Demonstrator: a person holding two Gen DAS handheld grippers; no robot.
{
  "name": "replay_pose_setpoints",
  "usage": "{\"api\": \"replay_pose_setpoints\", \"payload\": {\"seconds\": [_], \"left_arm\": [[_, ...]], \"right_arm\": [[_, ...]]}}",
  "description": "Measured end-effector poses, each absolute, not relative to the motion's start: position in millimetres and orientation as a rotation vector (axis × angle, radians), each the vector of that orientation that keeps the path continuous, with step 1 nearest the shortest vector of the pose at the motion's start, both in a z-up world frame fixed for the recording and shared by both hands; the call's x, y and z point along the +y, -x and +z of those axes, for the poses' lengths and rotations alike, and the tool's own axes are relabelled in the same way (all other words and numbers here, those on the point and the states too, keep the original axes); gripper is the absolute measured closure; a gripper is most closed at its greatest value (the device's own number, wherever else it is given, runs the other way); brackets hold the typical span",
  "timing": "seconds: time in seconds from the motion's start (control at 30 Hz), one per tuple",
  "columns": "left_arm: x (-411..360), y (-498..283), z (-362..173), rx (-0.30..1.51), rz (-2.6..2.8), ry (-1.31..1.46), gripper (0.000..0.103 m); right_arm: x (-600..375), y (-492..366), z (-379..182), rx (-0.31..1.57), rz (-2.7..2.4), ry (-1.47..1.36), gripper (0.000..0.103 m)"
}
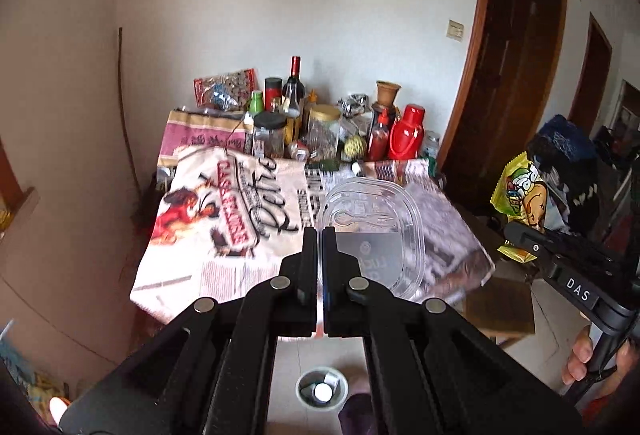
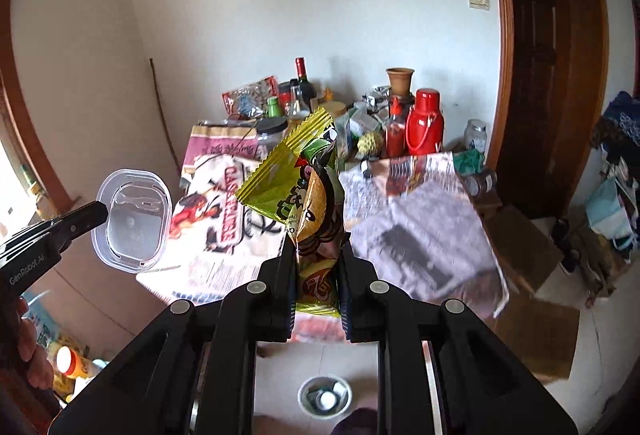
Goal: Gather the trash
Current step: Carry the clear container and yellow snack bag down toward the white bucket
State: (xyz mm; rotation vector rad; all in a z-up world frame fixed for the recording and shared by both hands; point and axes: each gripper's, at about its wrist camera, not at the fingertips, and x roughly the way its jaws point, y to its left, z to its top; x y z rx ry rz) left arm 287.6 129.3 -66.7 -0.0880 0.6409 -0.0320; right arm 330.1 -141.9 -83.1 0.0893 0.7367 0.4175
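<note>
2 grippers carry trash above the bin (image 1: 322, 389): left gripper (image 1: 319, 235) clamps the lid (image 1: 374, 231), right gripper (image 2: 318, 255) pinches the wrapper (image 2: 308, 195); bin lies below, centred between both, equally near.

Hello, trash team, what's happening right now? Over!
Left gripper shut on clear plastic lid. Right gripper shut on yellow snack wrapper. Both held up in front of table; trash bin on floor below, nothing blocking it.
</note>
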Motion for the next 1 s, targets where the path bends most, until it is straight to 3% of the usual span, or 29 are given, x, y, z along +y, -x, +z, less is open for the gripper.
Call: {"api": "replay_pose_setpoints", "payload": {"seconds": [0.53,1.0], "left_arm": [[123,-228,-144,0.88,-0.079,0.127,0.103],[108,-271,-323,1.156,0.01,0.212,0.103]], "right_arm": [[-138,-267,-138,0.955,0.414,-0.055,0.087],[-124,-281,-310,1.266,0.515,0.022,0.087]]}}
